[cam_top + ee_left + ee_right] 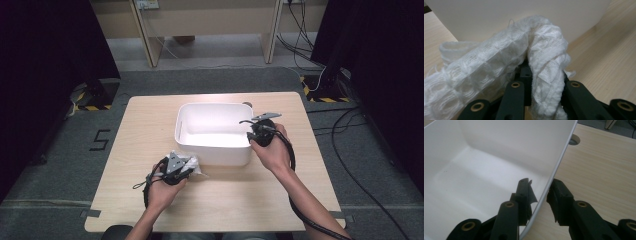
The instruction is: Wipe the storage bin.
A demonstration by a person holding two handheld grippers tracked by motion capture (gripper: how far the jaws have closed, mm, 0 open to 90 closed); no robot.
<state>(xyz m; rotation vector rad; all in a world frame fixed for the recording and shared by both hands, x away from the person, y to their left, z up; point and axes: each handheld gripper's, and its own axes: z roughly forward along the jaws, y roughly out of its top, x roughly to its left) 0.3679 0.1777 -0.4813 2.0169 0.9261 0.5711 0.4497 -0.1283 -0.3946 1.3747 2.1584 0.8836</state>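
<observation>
left gripper [186,166] sat at the near-left of the table [150,120], held in the person's left hand [161,187], grey plate on top. its jaws were clenched on a white waffle-weave cloth [499,70]; in the left gripper view the fabric bunched up between the two black jaws and draped over them, one fold falling to the left, another down the right jaw. in the high view the cloth [192,162] showed as a small white bundle at the gripper tip, just beside the near outer wall of the white bin [200,150], resting at table level, outside the bin.

right hand [272,150] held the right gripper [250,131] at the bin's right wall. in the right gripper view the jaws straddled the thin rim [554,173]: left jaw inside the bin, right jaw outside over the wood. a gap showed between the outer pad and the wall, so the wall sat between the jaws without being pinched; grip read as released.

bin interior [474,170] looked bare white. a round grommet hole [574,139] lay in the tabletop beyond the bin's far corner.
</observation>
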